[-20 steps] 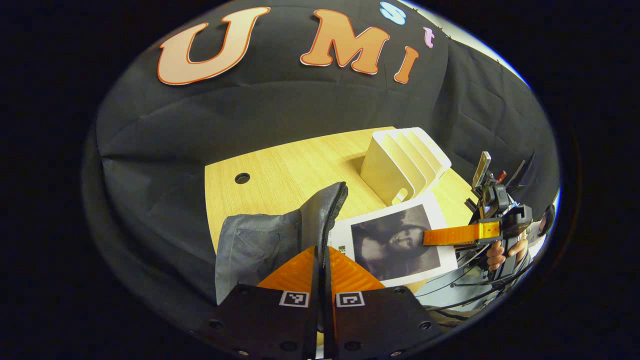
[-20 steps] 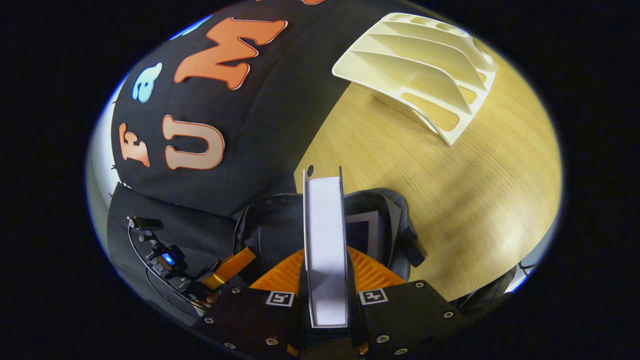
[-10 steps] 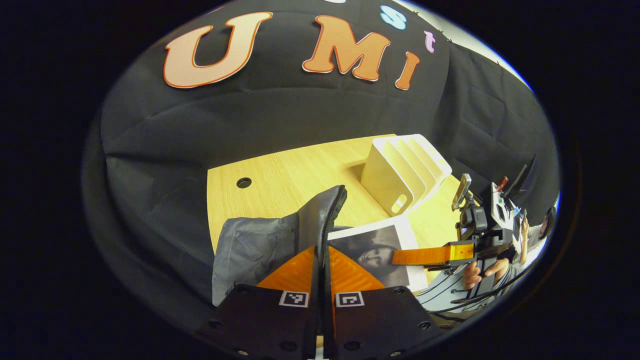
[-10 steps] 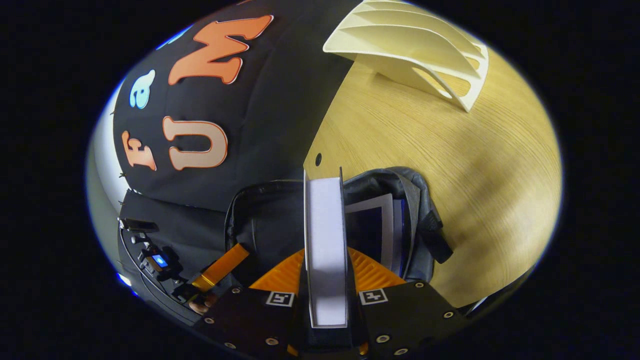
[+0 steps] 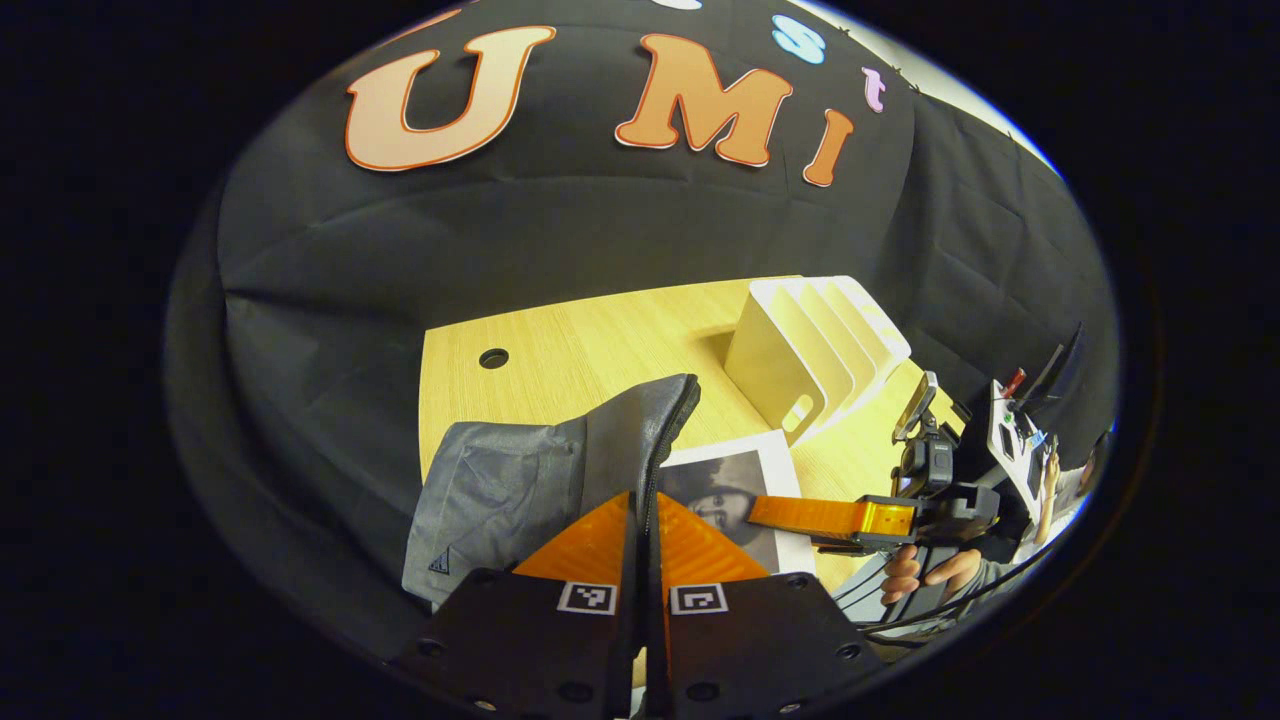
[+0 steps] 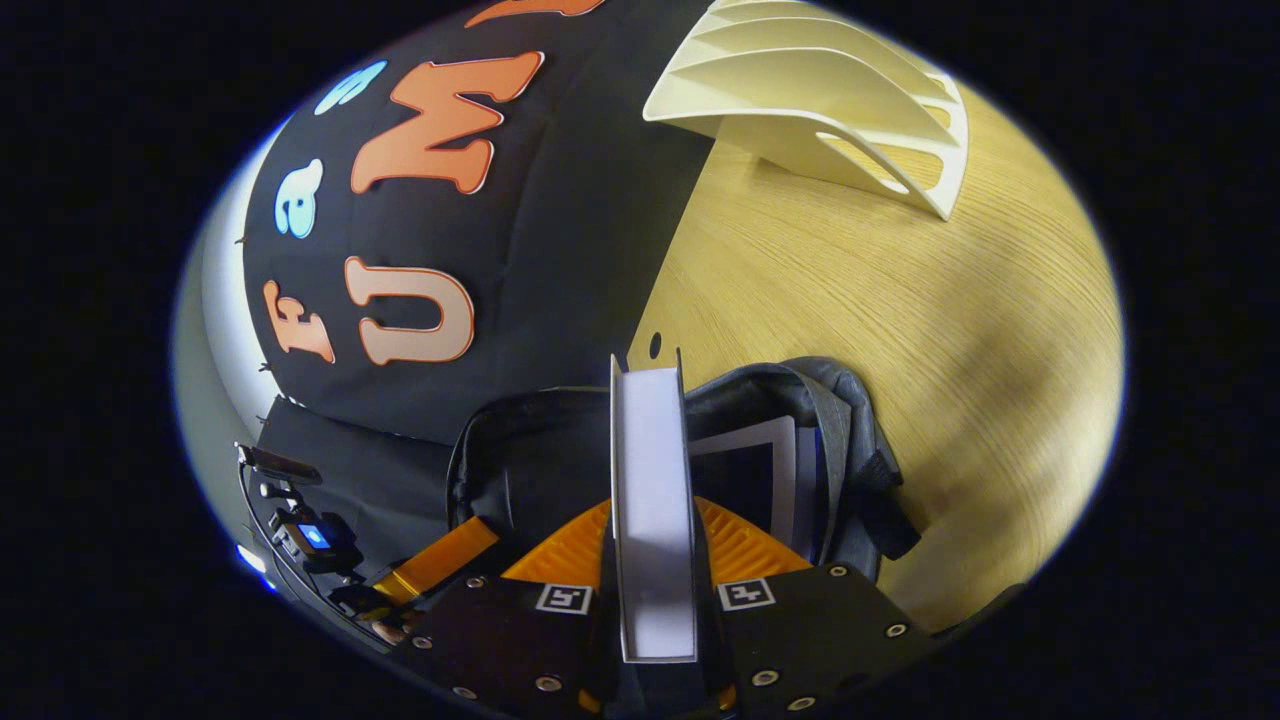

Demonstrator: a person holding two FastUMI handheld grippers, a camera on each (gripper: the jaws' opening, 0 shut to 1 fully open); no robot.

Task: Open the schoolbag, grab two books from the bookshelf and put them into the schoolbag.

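left gripper [image 5: 645,500] pressed together on the zippered edge of the schoolbag [image 5: 520,480], pinching that grey fabric rim and holding it up so the mouth stays open. right gripper [image 6: 652,520] clamped on a book [image 6: 650,480], both fingers squeezing the covers, white page block facing the camera, spine end pointing away. seen from the left gripper view, same book [image 5: 735,480] showing a black-and-white portrait cover with a white border, tilted and sitting just beside the raised bag edge, partly past it. in the right gripper view, poised right over the open bag [image 6: 850,430] with another book [image 6: 765,470] already inside, pale border and dark cover, standing against the bag's wall.

schoolbag soft, grey, woven, a bit slumped, dark lining inside, strap hanging on the table side. bookshelf [image 5: 815,340] cream, smooth plastic, slanted dividers with cutout slots, sitting on the light wood-grain table [image 5: 580,340], well apart from the bag. small round hole [image 5: 493,358] in the tabletop near the far edge.

hand [image 5: 925,570] wrapped round the right gripper's handle, fingers curled, gripper held roughly level and pointing toward the bag, cables trailing below.
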